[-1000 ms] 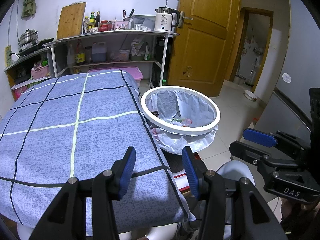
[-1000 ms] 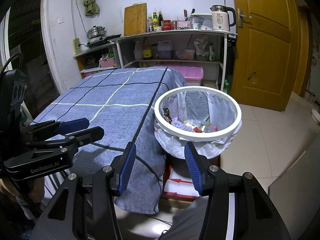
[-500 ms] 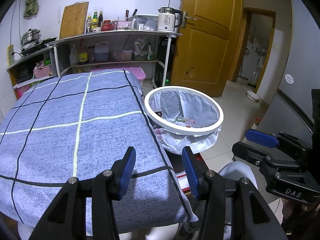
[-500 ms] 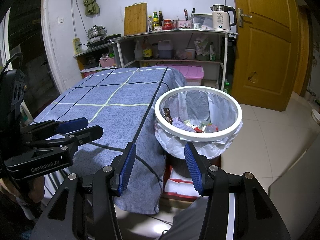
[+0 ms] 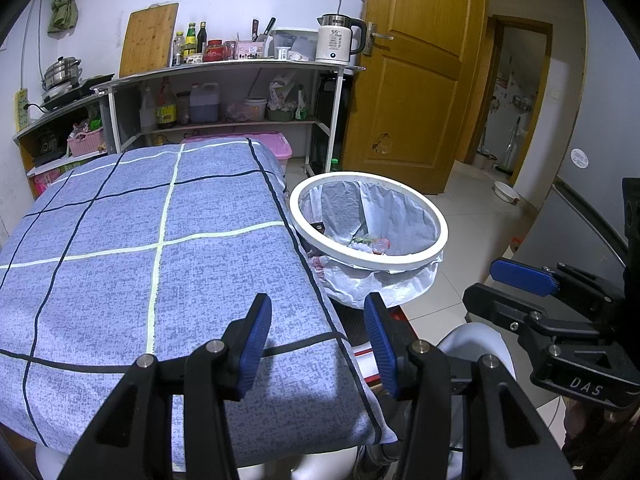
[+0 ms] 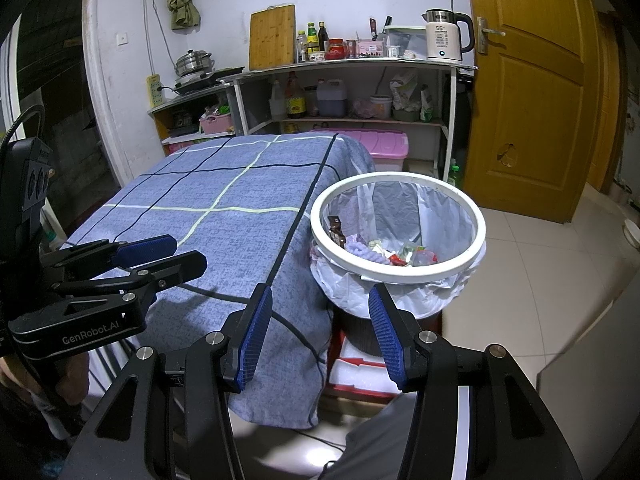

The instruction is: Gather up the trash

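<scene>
Now idle | left gripper (image 5: 316, 340) apart, empty, over bench (image 5: 120, 248) edge beside bin (image 5: 400, 262) | right gripper (image 6: 316, 336) apart, empty, before bin | trash (image 6: 384, 254) inside bin, bench bare: collecting looks done

Table (image 5: 120, 264): covered by a blue cloth with a grid of dark and pale lines; the cloth hangs over the near edge and right side.
Table top: only the cloth lies on it.
Floor (image 6: 540, 272): pale tiles.
On the floor beside the table: something red and white (image 6: 360, 372) carries a dark base, possibly a stool, under the bin; the view there is blocked.
Shelf unit (image 5: 240, 66): top holds a kettle (image 5: 338, 38), bottles and a cutting board (image 5: 148, 38).
</scene>
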`<action>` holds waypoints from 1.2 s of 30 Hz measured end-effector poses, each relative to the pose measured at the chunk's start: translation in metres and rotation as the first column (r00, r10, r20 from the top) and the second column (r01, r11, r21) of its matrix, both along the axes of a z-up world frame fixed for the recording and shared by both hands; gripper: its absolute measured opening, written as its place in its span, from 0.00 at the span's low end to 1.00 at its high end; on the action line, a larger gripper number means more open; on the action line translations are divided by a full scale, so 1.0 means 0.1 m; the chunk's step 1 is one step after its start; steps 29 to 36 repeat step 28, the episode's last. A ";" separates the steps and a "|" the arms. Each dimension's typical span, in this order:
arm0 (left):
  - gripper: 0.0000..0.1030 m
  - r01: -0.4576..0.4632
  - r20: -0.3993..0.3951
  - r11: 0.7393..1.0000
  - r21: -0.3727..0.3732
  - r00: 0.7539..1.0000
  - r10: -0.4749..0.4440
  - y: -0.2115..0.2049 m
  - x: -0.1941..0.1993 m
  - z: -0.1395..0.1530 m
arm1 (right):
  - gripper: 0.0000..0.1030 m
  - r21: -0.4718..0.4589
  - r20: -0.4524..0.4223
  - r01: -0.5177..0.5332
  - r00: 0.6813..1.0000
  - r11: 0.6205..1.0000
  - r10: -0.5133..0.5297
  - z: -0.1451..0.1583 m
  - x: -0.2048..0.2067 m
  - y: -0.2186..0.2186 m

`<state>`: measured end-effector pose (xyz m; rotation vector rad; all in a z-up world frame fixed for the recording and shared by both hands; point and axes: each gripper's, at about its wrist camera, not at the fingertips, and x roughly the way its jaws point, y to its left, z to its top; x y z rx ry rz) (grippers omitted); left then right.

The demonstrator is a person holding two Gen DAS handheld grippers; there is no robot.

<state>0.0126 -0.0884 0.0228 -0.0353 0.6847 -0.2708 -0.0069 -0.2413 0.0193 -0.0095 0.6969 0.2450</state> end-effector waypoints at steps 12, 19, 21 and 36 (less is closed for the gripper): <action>0.49 -0.002 -0.007 1.000 0.000 1.000 0.002 0.01 0.00 -0.02 | 0.50 0.000 -0.001 -0.001 1.000 1.000 0.001 0.00 0.00 0.01; 0.48 -0.003 -0.013 1.000 0.001 1.000 0.003 0.03 -0.01 -0.04 | 0.50 0.000 -0.002 -0.001 1.000 1.000 0.001 0.00 0.00 0.01; 0.48 -0.005 -0.012 1.000 0.002 1.000 0.005 0.03 -0.01 -0.05 | 0.50 0.000 -0.002 0.000 1.000 1.000 0.000 0.00 -0.01 0.02; 0.48 -0.013 -0.012 1.000 -0.002 1.000 0.013 0.05 -0.01 -0.06 | 0.50 0.000 -0.005 0.000 1.000 1.000 -0.001 -0.01 -0.01 0.02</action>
